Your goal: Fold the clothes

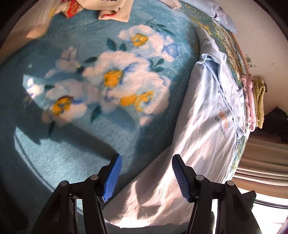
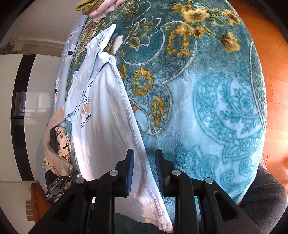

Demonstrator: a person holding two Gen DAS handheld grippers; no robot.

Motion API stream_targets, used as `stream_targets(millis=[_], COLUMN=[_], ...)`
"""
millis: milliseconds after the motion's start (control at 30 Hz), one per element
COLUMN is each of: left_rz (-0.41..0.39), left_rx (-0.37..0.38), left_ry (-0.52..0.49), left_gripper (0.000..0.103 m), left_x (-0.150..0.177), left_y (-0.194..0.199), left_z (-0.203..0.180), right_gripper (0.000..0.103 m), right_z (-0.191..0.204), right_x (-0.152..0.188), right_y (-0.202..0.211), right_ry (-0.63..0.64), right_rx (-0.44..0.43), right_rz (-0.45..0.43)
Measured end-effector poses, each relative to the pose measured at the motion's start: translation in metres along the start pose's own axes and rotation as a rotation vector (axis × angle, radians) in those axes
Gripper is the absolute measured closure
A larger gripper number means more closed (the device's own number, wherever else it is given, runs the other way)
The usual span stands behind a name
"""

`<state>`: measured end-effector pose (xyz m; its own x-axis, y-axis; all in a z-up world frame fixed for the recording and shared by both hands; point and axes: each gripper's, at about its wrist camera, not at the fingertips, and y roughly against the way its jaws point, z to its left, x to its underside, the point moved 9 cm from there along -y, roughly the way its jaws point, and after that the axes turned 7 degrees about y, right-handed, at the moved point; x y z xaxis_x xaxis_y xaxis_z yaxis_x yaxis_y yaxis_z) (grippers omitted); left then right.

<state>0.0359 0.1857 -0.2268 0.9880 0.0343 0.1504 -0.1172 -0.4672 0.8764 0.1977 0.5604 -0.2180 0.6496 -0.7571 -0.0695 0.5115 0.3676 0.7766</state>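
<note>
Two grippers, left (image 1: 146, 177) spread wide and right (image 2: 144, 172) narrower with fingers astride the hem, hover over a pale-blue printed T-shirt (image 2: 100, 126) on a teal floral fleece blanket (image 1: 90, 54).

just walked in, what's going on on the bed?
A person holding a gripper in each hand is working on a light blue T-shirt spread on a teal floral blanket. The right gripper is open, its fingers on either side of the shirt's stitched hem. The left gripper is open too, above the shirt's other edge, gripping nothing. No fold looks made yet. More clothes lie at the far end of the bed, and a pink and a yellow cloth hang at its edge.
</note>
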Motion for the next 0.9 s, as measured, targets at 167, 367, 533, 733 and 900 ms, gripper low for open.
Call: stream_targets(millis=[167,367,533,733,900], left_rz=[-0.01,-0.045,-0.079,-0.177,-0.137], left_rx=[-0.013,-0.11,-0.155,-0.192,-0.28], left_ry=[-0.001,-0.014,0.002,-0.063,-0.048], left_gripper=[0.047,0.084,0.1,0.101,0.103], left_x=[0.024,0.028,0.029,0.04,0.063], left_y=[0.004,0.002,0.006,0.039,0.03], left_z=[0.015,0.013,0.006,-0.013,0.014], right_gripper=[0.078,0.078,0.078,0.077,0.077], right_z=[0.004,0.002,0.002,0.0,-0.002], right_x=[0.014,0.028,0.032,0.036,0.037], right_y=[-0.006,-0.01,-0.008,-0.007,-0.005], right_ry=[0.015,0.024,0.039,0.037,0.027], right_rx=[0.013,0.033,0.045,0.038,0.026], right_rz=[0.022,0.047,0.049,0.057,0.055])
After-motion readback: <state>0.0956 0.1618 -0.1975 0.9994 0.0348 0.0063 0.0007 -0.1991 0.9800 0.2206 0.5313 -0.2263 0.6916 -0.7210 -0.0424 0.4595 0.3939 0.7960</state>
